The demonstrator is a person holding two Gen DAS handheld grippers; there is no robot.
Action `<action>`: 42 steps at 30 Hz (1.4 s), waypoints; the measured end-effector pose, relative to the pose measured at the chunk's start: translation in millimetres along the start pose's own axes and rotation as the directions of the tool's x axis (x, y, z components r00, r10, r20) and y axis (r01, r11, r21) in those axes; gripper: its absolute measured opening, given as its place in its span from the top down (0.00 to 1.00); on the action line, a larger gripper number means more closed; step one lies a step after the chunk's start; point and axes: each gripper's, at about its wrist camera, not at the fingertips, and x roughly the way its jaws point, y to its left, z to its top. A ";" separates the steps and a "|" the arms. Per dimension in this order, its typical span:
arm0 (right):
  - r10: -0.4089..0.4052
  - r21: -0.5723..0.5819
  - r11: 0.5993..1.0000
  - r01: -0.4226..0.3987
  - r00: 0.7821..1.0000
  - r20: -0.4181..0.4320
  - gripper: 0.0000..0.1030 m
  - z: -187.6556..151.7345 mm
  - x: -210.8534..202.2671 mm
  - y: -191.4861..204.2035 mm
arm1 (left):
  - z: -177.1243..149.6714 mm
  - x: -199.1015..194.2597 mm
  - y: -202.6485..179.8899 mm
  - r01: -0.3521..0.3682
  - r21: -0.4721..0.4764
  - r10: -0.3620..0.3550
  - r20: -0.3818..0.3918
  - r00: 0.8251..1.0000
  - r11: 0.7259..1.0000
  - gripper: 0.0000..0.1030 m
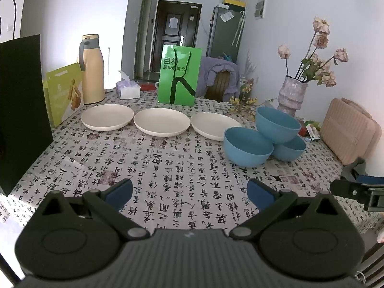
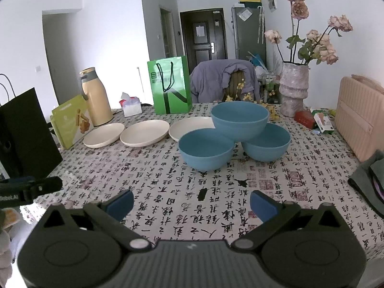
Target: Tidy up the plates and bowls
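Tablecloth (image 1: 182,168): bare foreground. Three cream plates (image 1: 162,124) in a row; three blue bowls (image 2: 240,117) pyramided. Left gripper (image 1: 189,192) and right gripper (image 2: 192,201): spread wide, empty.

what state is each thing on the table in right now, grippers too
left gripper: open, empty, above the tablecloth
right gripper: open, empty
three cream round plates: flat in a row, unstacked, empty
two lower blue plastic bowls: upright on the table, empty
top blue plastic bowl: perched on the two lower bowls' rims
green paper bag: standing upright
beige thermos jug: upright, lid on
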 end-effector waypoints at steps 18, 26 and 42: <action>-0.002 0.001 1.000 0.002 1.000 -0.001 0.00 -0.9 0.2 0.6 | -0.1 -3.4 0.0 0.011 -0.002 -0.011 0.010 1.000 1.000 0.00; -0.001 0.001 1.000 0.001 1.000 -0.002 0.00 -0.6 0.2 0.9 | 0.8 -4.0 -0.1 0.012 0.000 -0.012 0.012 1.000 1.000 0.00; 0.006 0.002 1.000 -0.006 1.000 -0.006 0.00 -0.2 0.1 1.1 | 1.6 -8.2 -4.8 0.010 0.002 -0.010 0.038 0.999 1.000 0.00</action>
